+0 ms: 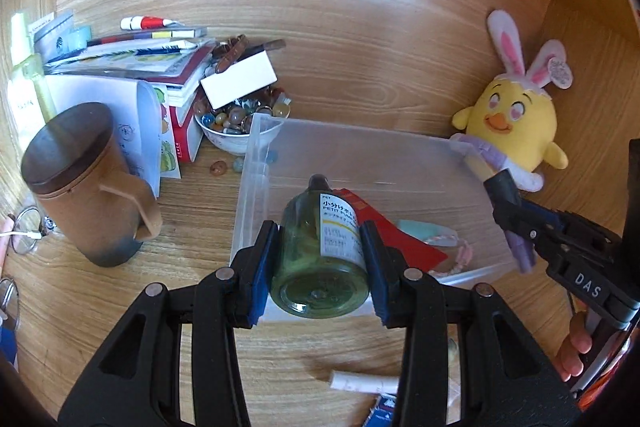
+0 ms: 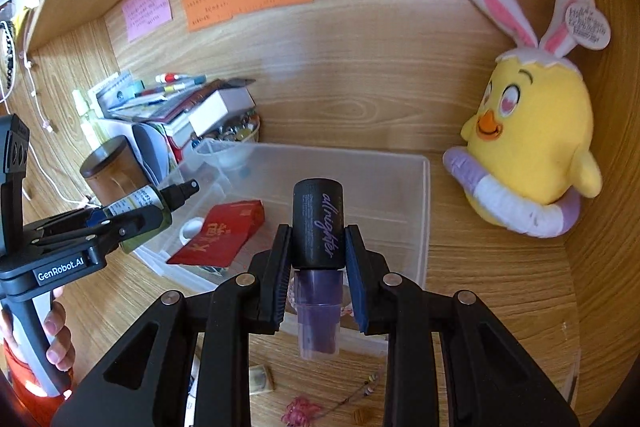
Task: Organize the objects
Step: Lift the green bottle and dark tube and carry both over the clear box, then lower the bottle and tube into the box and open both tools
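My left gripper (image 1: pixel 320 247) is shut on a green spray bottle (image 1: pixel 320 259) with a white label and holds it over the near edge of a clear plastic bin (image 1: pixel 256 187). The same bottle (image 2: pixel 148 203) shows in the right wrist view at the left. My right gripper (image 2: pixel 318 255) is shut on a black and purple "all nighter" bottle (image 2: pixel 318 227), above the bin's near rim (image 2: pixel 424 211). Inside the bin lie a red envelope (image 2: pixel 224 235) and a small white ring. In the left wrist view the right gripper (image 1: pixel 516 223) holds the purple bottle at the bin's right side.
A brown lidded mug (image 1: pixel 88 187) stands left of the bin. Behind it are a pile of books (image 1: pixel 132 67) and a bowl of marbles (image 1: pixel 240 123). A yellow chick plush (image 2: pixel 532 147) sits at the right wall. Small items lie on the desk near me.
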Demonstrator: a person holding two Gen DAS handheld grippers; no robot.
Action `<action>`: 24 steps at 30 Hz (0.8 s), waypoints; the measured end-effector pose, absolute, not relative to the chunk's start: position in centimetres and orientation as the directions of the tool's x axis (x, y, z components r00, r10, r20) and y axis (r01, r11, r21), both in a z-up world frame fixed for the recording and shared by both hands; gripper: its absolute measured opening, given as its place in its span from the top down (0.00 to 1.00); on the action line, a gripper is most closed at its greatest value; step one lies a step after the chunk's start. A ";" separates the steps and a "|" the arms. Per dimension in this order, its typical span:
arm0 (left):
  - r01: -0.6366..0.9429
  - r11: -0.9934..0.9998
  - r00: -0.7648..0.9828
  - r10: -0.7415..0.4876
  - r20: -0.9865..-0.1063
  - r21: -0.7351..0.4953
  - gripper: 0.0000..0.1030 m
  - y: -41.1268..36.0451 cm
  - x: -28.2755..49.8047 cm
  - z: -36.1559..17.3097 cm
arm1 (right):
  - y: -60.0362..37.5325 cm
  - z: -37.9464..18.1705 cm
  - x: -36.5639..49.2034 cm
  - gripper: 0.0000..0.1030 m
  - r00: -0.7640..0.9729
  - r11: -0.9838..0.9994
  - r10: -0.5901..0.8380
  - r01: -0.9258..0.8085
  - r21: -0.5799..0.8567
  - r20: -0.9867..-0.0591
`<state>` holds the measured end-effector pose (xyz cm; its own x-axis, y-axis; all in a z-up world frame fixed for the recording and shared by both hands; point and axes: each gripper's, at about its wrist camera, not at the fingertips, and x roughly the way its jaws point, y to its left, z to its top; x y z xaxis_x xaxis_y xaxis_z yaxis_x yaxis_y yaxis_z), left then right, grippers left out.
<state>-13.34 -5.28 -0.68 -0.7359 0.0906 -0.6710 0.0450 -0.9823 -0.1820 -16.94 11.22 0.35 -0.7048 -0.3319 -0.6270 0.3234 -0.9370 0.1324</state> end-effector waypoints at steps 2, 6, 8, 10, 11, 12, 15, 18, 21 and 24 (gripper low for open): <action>0.044 -0.982 -0.725 0.095 -0.682 -0.184 0.60 -5.3 -13.9 -1.1 | 11.1 -0.4 -17.4 0.77 -0.690 -0.936 -0.334 0.322 0.142 -0.641; 0.038 -0.983 -0.719 0.097 -0.688 -0.179 0.60 -5.1 -14.7 -1.4 | 11.0 -1.1 -18.0 0.77 -0.675 -0.935 -0.335 0.322 0.146 -0.658; 0.032 -0.984 -0.716 0.101 -0.690 -0.177 0.60 -4.9 -15.0 -1.5 | 10.9 -1.4 -18.1 0.77 -0.667 -0.935 -0.334 0.323 0.145 -0.665; 0.019 -0.984 -0.711 0.110 -0.694 -0.175 0.60 -4.6 -15.3 -1.6 | 10.8 -1.7 -18.2 0.77 -0.663 -0.935 -0.331 0.324 0.142 -0.672; 0.014 -0.984 -0.708 0.116 -0.697 -0.178 0.60 -4.5 -15.4 -1.7 | 10.7 -1.8 -18.3 0.77 -0.661 -0.936 -0.329 0.323 0.140 -0.674; 0.006 -0.981 -0.702 0.134 -0.699 -0.193 0.60 -4.4 -15.6 -1.8 | 10.6 -1.9 -18.4 0.77 -0.659 -0.937 -0.327 0.321 0.140 -0.677; -0.006 -0.978 -0.693 0.155 -0.704 -0.209 0.60 -4.0 -16.0 -2.1 | 10.4 -2.5 -18.7 0.77 -0.646 -0.937 -0.324 0.319 0.141 -0.691; -0.010 -0.980 -0.689 0.152 -0.709 -0.200 0.60 -3.6 -16.1 -2.2 | 10.1 -2.7 -18.7 0.77 -0.650 -0.940 -0.310 0.318 0.121 -0.694; -0.019 -0.981 -0.685 0.153 -0.713 -0.193 0.60 -3.3 -16.0 -2.1 | 9.9 -2.7 -18.6 0.77 -0.648 -0.940 -0.306 0.321 0.115 -0.697; -0.018 -0.983 -0.691 0.145 -0.709 -0.183 0.59 -3.3 -15.8 -1.8 | 10.0 -2.6 -18.5 0.71 -0.645 -0.941 -0.305 0.319 0.116 -0.701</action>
<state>-15.80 -3.28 -1.83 -0.6905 0.1446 -0.7087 -0.0176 -0.9829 -0.1834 -18.55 9.96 -2.57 -0.6450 -0.3055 -0.7005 0.3191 -0.9405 0.1163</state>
